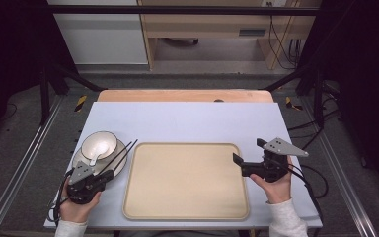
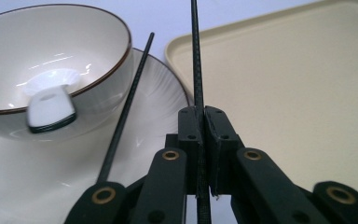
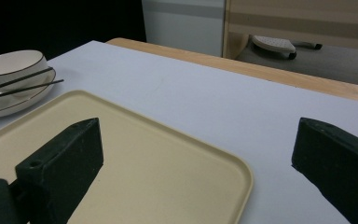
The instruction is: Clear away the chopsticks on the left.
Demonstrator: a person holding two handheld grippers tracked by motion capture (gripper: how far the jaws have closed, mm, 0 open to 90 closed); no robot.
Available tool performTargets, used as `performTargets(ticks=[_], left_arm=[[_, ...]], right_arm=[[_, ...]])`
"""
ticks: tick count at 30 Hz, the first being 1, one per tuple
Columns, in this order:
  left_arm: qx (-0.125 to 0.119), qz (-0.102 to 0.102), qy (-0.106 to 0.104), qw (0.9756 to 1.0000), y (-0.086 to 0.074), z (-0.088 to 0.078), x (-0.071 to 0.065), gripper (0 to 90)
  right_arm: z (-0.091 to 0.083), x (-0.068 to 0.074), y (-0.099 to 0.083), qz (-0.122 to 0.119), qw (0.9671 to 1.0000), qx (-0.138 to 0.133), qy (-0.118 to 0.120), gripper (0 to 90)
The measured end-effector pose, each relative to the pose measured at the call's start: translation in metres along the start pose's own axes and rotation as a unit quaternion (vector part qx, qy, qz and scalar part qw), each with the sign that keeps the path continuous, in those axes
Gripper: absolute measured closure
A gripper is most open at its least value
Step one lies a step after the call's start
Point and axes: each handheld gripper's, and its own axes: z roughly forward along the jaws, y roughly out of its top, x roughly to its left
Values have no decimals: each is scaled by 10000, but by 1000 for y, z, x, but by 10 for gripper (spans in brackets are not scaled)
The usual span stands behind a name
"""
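Black chopstick (image 2: 196, 60) sits pinched between the left tool's (image 2: 201, 116) closed jaws, pointing ahead past the plate (image 2: 158, 88).

High view: fixed above the person's edge of the table (image 1: 187, 118), facing forward and down, far enough to take in the whole top and the floor beyond. Left gripper view: rides low, very close, looking along its jaws across a chopstick (image 2: 196, 60) toward the bowl (image 2: 51, 65), plate (image 2: 158, 93) and tray (image 2: 284, 84) corner. Right gripper view: low over the tray's near corner, facing across the table to furniture beyond. Shared by all three: tray, bowl, plate, chopsticks.
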Motion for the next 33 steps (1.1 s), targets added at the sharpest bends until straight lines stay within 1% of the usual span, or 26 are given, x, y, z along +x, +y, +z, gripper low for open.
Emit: performTargets(ticks=[5, 7, 10, 11, 12, 13, 17, 19, 21, 23, 24, 25, 26, 27, 28, 31, 33], left_arm=[[-115, -7, -24, 9999, 3, 0, -16, 855], [-158, -53, -24, 9999, 4, 1, -22, 855], [-205, -125, 86, 9997, 4, 2, -30, 855], [-205, -125, 86, 9997, 4, 2, -30, 856], [-238, -205, 135, 9994, 4, 4, -35, 856], [-250, -212, 169, 9993, 4, 4, -37, 856], [-286, -362, 272, 9986, 4, 8, -44, 855], [-311, -396, 315, 9982, 5, 10, -47, 855], [-346, -446, 396, 9976, 7, 12, -50, 855], [-352, -479, 420, 9973, 9, 13, -51, 855], [-378, -498, 511, 9967, 11, 15, -54, 855], [-406, -540, 533, 9963, 12, 16, -56, 855], [-428, -541, 587, 9959, 14, 16, -58, 855], [-456, -482, 705, 9953, 16, 17, -62, 855], [-480, -451, 768, 9949, 19, 18, -64, 855], [-561, -619, 745, 9937, 25, 20, -70, 855], [-602, -679, 781, 9928, 27, 23, -75, 855]], right_arm=[[-1, 0, 0, -2, 10000, -16, -11, 21], [-1, 0, 0, -4, 10000, -13, -17, 21], [0, 0, 0, 7, 10000, -9, -7, 21], [0, 0, 0, 7, 10000, -9, -7, 21], [0, 0, 0, 3, 10000, -13, -3, 19], [0, 0, 0, 5, 10000, -8, -3, 19], [0, 0, 0, 13, 10000, -20, 11, 19], [0, 0, 0, 16, 10000, -27, 19, 18], [0, 0, 0, 23, 10000, -29, 10, 19], [-1, 0, 0, 5, 10000, -43, 25, 18], [-1, 0, 0, 17, 10000, -42, 29, 18], [-1, 0, 1, 30, 10000, -36, 38, 18], [-1, 1, 1, 38, 10000, -46, 52, 18], [-1, 1, 1, 36, 10000, -46, 56, 18], [-1, 1, 1, 31, 10000, -43, 61, 18], [-1, 1, 0, 52, 10000, -38, 52, 18], [-1, 1, 0, 51, 10000, -48, 55, 18]])
